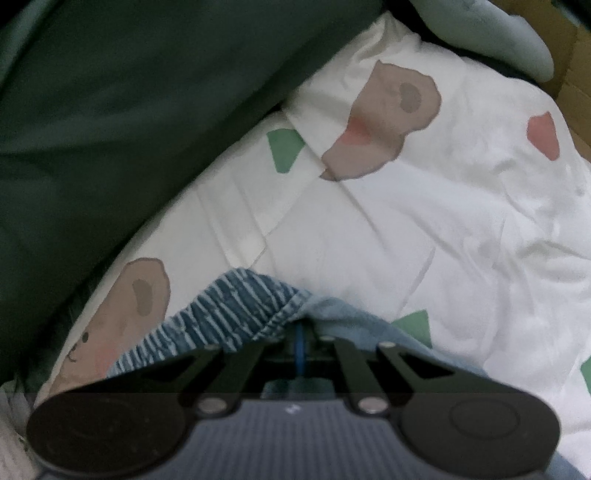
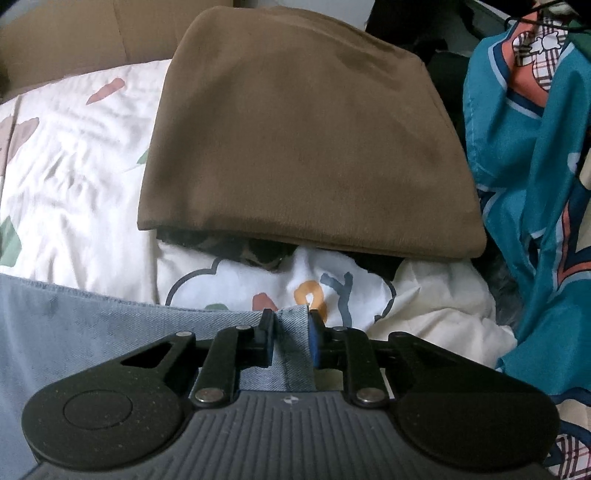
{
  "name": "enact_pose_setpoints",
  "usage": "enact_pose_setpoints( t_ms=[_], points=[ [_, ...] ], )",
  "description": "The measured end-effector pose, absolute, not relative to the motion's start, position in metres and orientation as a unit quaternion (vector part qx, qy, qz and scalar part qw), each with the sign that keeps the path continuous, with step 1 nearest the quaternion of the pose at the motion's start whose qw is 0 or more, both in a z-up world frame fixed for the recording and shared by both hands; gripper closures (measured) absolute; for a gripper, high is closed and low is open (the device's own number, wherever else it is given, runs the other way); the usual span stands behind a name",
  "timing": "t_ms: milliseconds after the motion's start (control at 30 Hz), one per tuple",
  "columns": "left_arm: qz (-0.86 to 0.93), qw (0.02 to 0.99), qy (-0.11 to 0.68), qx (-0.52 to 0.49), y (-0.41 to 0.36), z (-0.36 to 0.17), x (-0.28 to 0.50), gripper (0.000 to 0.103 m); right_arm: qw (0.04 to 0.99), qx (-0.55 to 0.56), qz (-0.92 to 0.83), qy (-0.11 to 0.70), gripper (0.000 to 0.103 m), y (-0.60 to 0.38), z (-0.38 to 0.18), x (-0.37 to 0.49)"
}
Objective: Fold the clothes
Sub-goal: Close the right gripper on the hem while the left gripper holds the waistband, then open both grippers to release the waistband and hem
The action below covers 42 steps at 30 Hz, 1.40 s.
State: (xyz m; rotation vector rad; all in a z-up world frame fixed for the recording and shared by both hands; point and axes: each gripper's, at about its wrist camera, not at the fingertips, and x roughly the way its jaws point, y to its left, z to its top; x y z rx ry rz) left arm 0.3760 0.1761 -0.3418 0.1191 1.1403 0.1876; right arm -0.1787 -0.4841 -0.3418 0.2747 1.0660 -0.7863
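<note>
A light blue denim garment point(image 1: 236, 310) with a ribbed elastic waistband lies bunched at the bottom of the left wrist view. My left gripper point(image 1: 299, 328) is shut on that waistband, and the cloth hides its fingertips. In the right wrist view the same denim garment point(image 2: 92, 332) spreads over the lower left. My right gripper point(image 2: 291, 321) is shut on a raised fold of its edge, with the blue pads point(image 2: 314, 339) pressing the fold from both sides.
A white bedsheet point(image 1: 424, 229) printed with bears and carrots lies under everything. Dark green cloth point(image 1: 110, 129) fills the left. A folded brown garment point(image 2: 306, 147) lies just ahead of the right gripper, beside teal patterned cloth point(image 2: 535, 184) on the right. A cardboard box point(image 2: 74, 33) stands behind.
</note>
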Motion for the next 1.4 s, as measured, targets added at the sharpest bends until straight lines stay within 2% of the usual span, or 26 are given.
enact_pose_setpoints(
  t_ms=[300, 467, 567, 600, 667, 733, 867, 1133, 1400],
  points=[
    [0.097, 0.832, 0.54, 0.082, 0.17, -0.345, 0.386, 0.1, 0.775, 0.135, -0.361, 0.5, 0.085, -0.492, -0.367, -0.166],
    [0.093, 0.83, 0.543, 0.089, 0.169, -0.337, 0.384, 0.101, 0.762, 0.175, -0.372, 0.5, 0.075, -0.505, -0.36, -0.167],
    [0.086, 0.837, 0.531, 0.102, 0.166, -0.322, 0.371, 0.1, 0.774, 0.155, -0.376, 0.485, 0.067, -0.499, -0.341, -0.172],
    [0.077, 0.842, 0.522, 0.113, 0.163, -0.315, 0.365, 0.099, 0.779, 0.145, -0.377, 0.48, 0.067, -0.495, -0.335, -0.175],
    [0.056, 0.85, 0.508, 0.127, 0.157, -0.304, 0.353, 0.085, 0.8, 0.145, -0.358, 0.459, 0.065, -0.485, -0.322, -0.182],
    [0.032, 0.856, 0.499, 0.127, 0.152, -0.295, 0.342, 0.077, 0.813, 0.155, -0.327, 0.456, 0.065, -0.474, -0.319, -0.184],
    [-0.008, 0.862, 0.486, 0.144, 0.141, -0.288, 0.321, 0.064, 0.823, 0.146, -0.262, 0.482, 0.065, -0.438, -0.329, -0.179],
    [-0.02, 0.855, 0.499, 0.141, 0.14, -0.321, 0.319, 0.064, 0.833, 0.102, -0.186, 0.512, 0.065, -0.383, -0.364, -0.146],
    [0.006, 0.854, 0.507, 0.114, 0.151, -0.348, 0.342, 0.062, 0.845, 0.072, -0.176, 0.5, 0.066, -0.366, -0.363, -0.114]
  ],
)
